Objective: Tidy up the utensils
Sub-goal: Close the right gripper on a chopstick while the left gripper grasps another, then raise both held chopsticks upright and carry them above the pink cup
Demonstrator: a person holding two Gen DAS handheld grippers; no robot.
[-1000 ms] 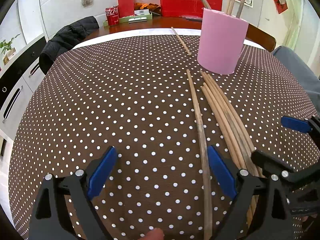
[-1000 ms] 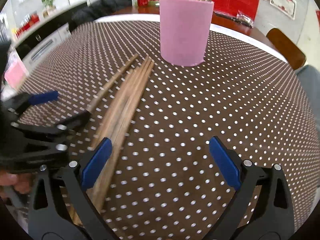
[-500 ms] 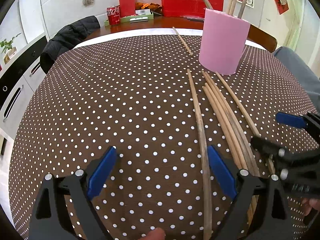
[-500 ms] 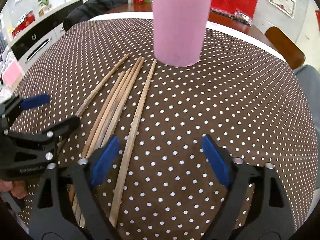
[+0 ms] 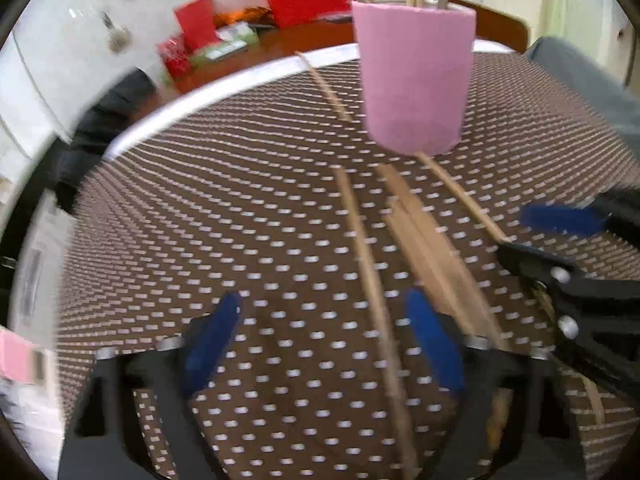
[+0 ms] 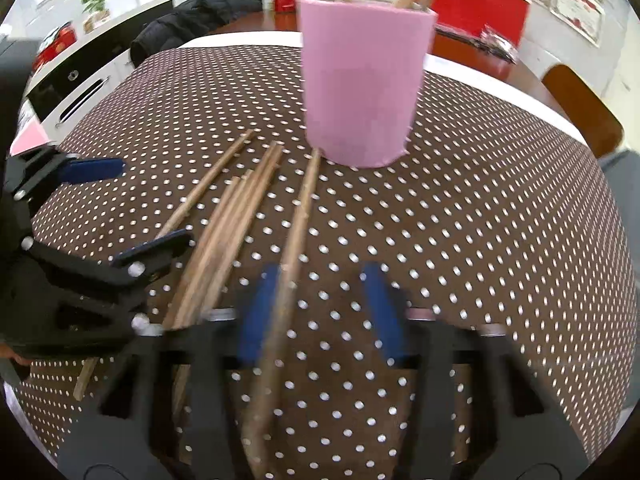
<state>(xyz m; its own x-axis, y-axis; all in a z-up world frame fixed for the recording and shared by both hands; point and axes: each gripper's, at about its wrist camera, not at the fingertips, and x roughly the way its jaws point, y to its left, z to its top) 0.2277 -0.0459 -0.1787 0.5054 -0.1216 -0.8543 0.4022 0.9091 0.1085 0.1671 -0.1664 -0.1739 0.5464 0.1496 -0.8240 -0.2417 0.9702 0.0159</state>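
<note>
Tools both half-shut, each over its own chopstick; both sticks run lengthwise away towards the pink cup [image 5: 416, 80].

Left wrist view: my left tool [image 5: 324, 340] has just been closing; the lone chopstick [image 5: 368, 276] lies between its pads, nearer the right-hand one, not yet pinched. I count one cup standing on the tabletop [image 5: 200, 220] with at least three sticks in it, this lone stick, a blurred bundle [image 5: 424, 240] of perhaps four, an outer chopstick [image 5: 460, 196] and one stray chopstick [image 5: 324, 84] beside the cup. Right wrist view: my right tool [image 6: 322, 312] has just been closing too; the outer chopstick passes between its pads against the left-hand one, the other pad clear of it; I judge it ungripped; its far tip almost touches the cup's base.
</note>
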